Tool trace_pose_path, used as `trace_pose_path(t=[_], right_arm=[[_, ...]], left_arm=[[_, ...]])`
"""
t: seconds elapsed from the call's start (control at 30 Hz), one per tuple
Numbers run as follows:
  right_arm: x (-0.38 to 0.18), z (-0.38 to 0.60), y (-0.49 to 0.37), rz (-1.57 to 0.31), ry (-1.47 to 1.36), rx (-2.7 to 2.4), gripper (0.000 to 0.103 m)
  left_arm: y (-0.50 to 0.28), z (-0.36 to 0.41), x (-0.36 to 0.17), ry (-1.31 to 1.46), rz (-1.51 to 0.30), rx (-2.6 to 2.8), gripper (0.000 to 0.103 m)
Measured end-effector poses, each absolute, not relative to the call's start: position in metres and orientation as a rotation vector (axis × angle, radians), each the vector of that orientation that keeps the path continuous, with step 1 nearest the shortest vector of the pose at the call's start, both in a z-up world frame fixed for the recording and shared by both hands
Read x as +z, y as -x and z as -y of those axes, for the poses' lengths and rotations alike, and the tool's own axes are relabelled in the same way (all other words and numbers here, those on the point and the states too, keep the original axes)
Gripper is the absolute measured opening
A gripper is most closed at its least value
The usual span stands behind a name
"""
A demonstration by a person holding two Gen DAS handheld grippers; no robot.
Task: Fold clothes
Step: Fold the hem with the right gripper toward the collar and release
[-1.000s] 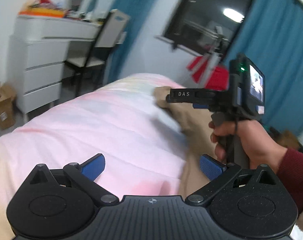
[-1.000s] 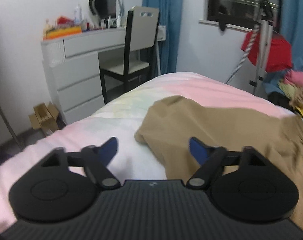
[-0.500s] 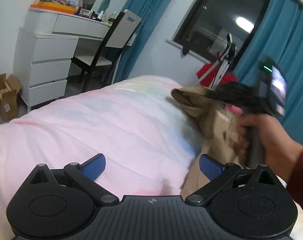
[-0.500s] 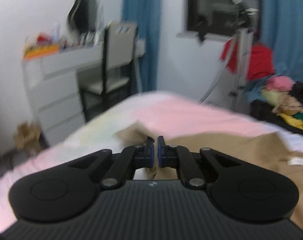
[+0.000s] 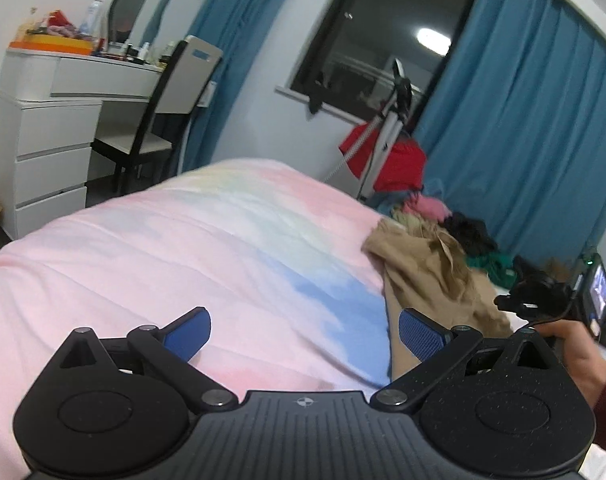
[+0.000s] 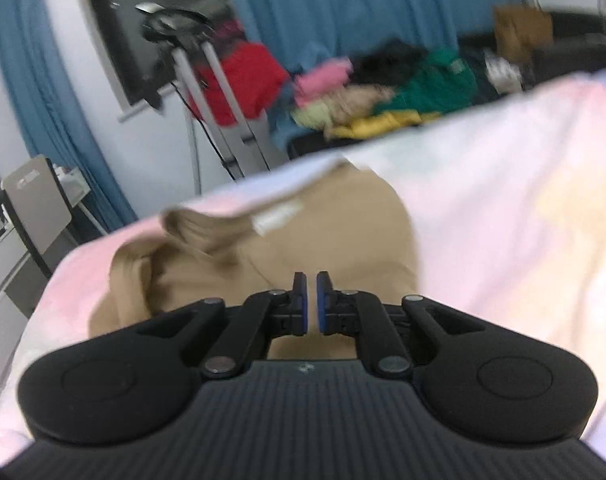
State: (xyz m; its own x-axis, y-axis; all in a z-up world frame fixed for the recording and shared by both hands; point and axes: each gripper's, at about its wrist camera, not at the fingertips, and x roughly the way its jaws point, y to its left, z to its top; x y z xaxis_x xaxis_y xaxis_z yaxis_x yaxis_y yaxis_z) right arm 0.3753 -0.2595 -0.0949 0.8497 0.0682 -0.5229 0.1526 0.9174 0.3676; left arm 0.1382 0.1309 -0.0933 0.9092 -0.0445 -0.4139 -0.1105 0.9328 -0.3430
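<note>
A tan garment [image 5: 423, 264] lies bunched on the right side of the pink bed cover [image 5: 183, 248]. In the right wrist view the tan garment [image 6: 303, 232] lies folded over itself, with a white label [image 6: 277, 216] showing. My right gripper [image 6: 310, 280] pinches a ridge of this cloth. Its jaws are just opening, and the thin slit between the pads shows tan fabric. In the left wrist view a hand holds the right gripper [image 5: 507, 302] at the garment's right edge. My left gripper [image 5: 303, 332] hangs open over the bed cover, its right fingertip at the cloth's left edge.
A white dresser [image 5: 43, 140] and a chair [image 5: 171, 92] stand beyond the bed's left side. A metal stand [image 5: 387, 132] draped with red cloth and a pile of coloured clothes [image 6: 383, 92] lie past the far edge, before blue curtains.
The right gripper shut on the tan garment's left edge and swept it far to the right, rolling as it went, so the cloth folded over. The left gripper drifted slightly and stayed open.
</note>
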Motion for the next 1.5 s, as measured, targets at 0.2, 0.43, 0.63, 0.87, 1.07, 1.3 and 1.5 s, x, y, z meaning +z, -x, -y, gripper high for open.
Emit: trace_pose_path(t=[0.2,0.43,0.63,0.87,1.07,1.3,1.5], right_arm=[[-0.077,0.250,-0.357,-0.538,-0.287,0.105,0.076],[-0.061,0.205,-0.363,-0.508,-0.273,0.308,0.070],[-0.075,0.174,-0.411,-0.574,-0.325,0.266,0.032],[-0.073,0.181,-0.403,-0.407,-0.356,0.152,0.003],[-0.105,0.218,-0.420,-0.468,-0.393,-0.057,0.003],[-0.110,0.233,-0.421,-0.498,-0.480,-0.065,0.007],[-0.064,0.216,-0.365,-0.525,-0.363,0.011,0.075]], left_arm=[[-0.141,-0.113,-0.096,0.336,-0.441,0.008,0.101],[-0.138,-0.112,-0.096,0.344,-0.449,0.007,0.101],[-0.144,-0.117,-0.100,0.350,-0.465,0.001,0.101],[-0.132,-0.111,-0.096,0.317,-0.410,-0.057,0.102],[-0.123,-0.104,-0.095,0.263,-0.378,-0.084,0.102],[-0.132,-0.107,-0.103,0.268,-0.416,-0.071,0.102],[-0.132,-0.109,-0.096,0.216,-0.356,-0.049,0.102]])
